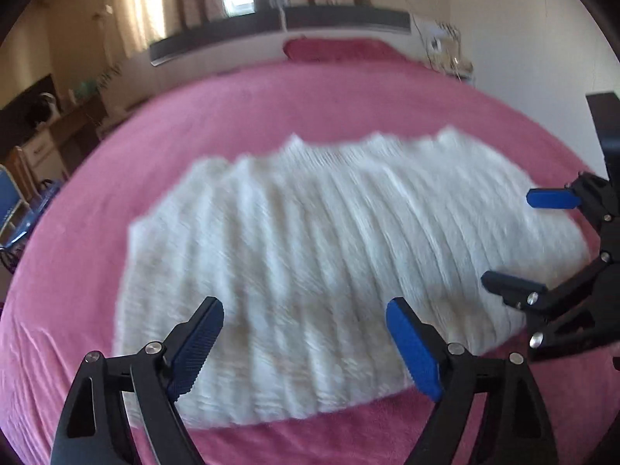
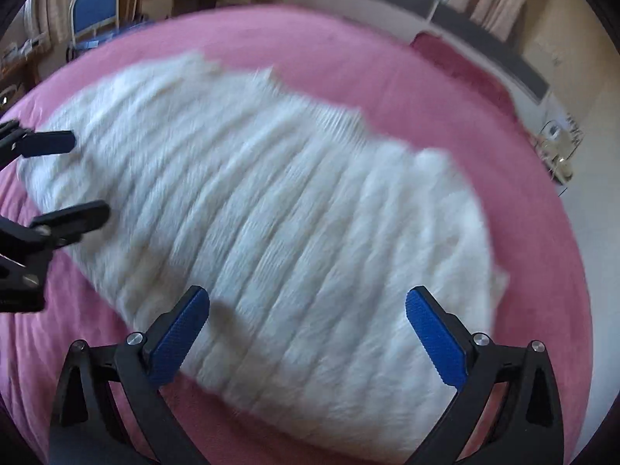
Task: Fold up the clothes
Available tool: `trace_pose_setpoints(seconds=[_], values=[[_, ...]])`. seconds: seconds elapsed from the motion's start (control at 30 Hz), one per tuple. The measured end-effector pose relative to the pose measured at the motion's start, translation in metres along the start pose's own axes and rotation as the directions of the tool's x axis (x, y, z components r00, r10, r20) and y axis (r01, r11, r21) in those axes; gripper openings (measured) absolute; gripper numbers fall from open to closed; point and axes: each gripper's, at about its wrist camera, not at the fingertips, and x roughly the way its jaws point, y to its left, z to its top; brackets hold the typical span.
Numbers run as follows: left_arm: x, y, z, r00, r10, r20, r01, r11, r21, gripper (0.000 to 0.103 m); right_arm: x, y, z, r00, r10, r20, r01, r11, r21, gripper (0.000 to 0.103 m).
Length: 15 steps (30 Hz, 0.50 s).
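Hovering over the bed (image 1: 271, 100) right now, both grippers are empty-handed above a white ribbed knit garment (image 1: 329, 240) that lies on the pink bedspread (image 2: 348, 46). The left gripper (image 1: 306, 333) has its jaws spread wide, nothing between them, poised over the near edge of the knit. Across on the other side, the right gripper (image 2: 308, 321) is just as wide and just as empty, tilted down at the same cloth.

So where does the job stand? Hard to call exactly, because the pictures are smeared with motion. The garment reads as one broad, fairly flat slab with a ragged far edge; I can't make out sleeves or a neckline, so it may already be folded once or it may simply be spread out. Either way it looks too wide to count as finished. My read: no grip is on yet, and at least one more fold is left, starting with taking hold of an edge.
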Motion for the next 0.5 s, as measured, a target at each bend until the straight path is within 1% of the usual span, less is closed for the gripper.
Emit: trace_pose_setpoints(seconds=[0.03,0.1,0.13,0.17,0.23,0.27,0.3,0.33,0.47,0.5], values=[[0.009,0.004,0.001,1.0,0.007,-0.03,-0.007,1.0,-0.005,0.09,-0.004,-0.004,0.003,1.0,-0.006,0.019,0.006,1.0,0.006,0.103],[0.037,0.011,-0.004,0.992,-0.004,-0.122,0.004,1.0,0.0,0.091,0.019,-0.013,0.002,0.998,-0.009,-0.055,0.01,1.0,0.021,0.103],[0.048,0.014,-0.005,0.987,-0.009,-0.159,0.01,1.0,0.003,0.095,0.028,-0.022,-0.002,0.996,0.037,-0.086,-0.032,0.998,0.058,0.103],[0.047,0.015,-0.004,0.988,-0.017,-0.153,0.02,1.0,0.015,0.095,0.037,-0.03,-0.005,0.99,0.083,-0.115,-0.072,0.993,0.094,0.103],[0.032,0.013,0.006,0.992,-0.032,-0.122,0.039,0.998,0.055,0.094,0.022,-0.036,0.003,0.993,0.085,-0.081,-0.078,0.993,0.09,0.103],[0.022,0.014,0.014,0.996,-0.028,-0.081,0.034,0.997,0.071,0.094,0.014,-0.039,0.007,0.994,0.086,-0.063,-0.08,0.993,0.088,0.103],[0.016,0.018,0.022,0.999,-0.017,-0.047,0.021,0.997,0.077,0.094,0.006,-0.043,0.015,0.998,0.06,-0.027,-0.058,0.995,0.079,0.103],[0.016,0.022,0.028,0.999,-0.013,-0.042,0.016,0.997,0.073,0.094,-0.001,-0.047,0.023,0.999,0.035,0.008,-0.036,0.997,0.07,0.103],[0.05,0.054,0.044,0.993,0.03,-0.111,-0.029,1.0,0.01,0.094,0.038,-0.066,0.061,0.998,0.049,-0.027,-0.047,0.996,0.075,0.103],[0.062,0.062,0.043,0.99,0.02,-0.138,-0.023,0.999,-0.022,0.095,0.048,-0.067,0.06,0.997,0.057,-0.046,-0.053,0.996,0.07,0.103]])
